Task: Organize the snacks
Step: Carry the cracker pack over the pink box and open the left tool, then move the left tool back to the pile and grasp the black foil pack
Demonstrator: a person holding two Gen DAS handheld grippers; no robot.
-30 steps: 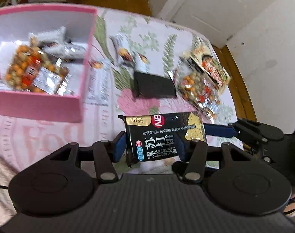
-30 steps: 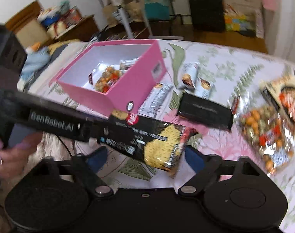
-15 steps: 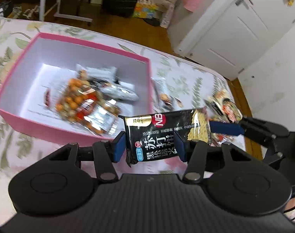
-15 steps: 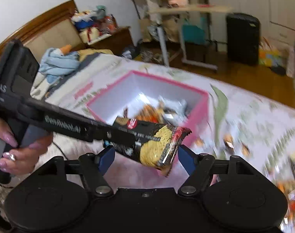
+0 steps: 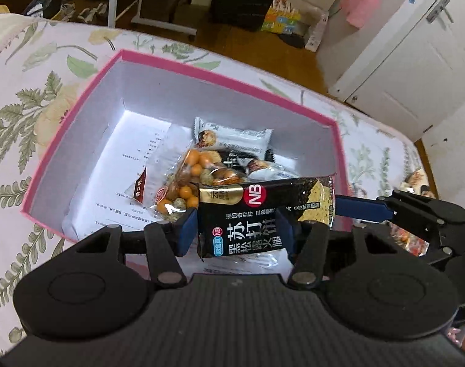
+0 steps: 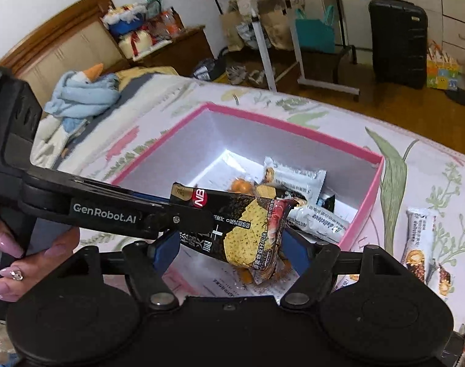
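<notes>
A black soda-cracker packet (image 5: 263, 214) hangs over the near right corner of the open pink box (image 5: 232, 76). My left gripper (image 5: 236, 229) has its blue pads against the packet's sides, and its jaws are opening. In the right wrist view the packet's printed end (image 6: 232, 229) sits between the pads of my right gripper (image 6: 231, 252), which touch it on both sides. From the left wrist view one blue finger (image 5: 360, 208) of the right gripper meets the packet's right end. A nut-mix bag (image 5: 189, 183) and white bars (image 5: 241, 136) lie in the box.
The box (image 6: 293, 125) rests on a floral bedspread (image 5: 33, 107). Loose snack bars (image 6: 422, 244) lie to its right, with more bags (image 5: 415, 183) beyond. A hand (image 6: 18, 260) holds the left gripper's handle. A plush goose (image 6: 79, 91) lies at the bed's head.
Both grippers have carried the packet sideways from above the loose snacks on the bedspread to above the pink box. The box now fills the middle of both views.
</notes>
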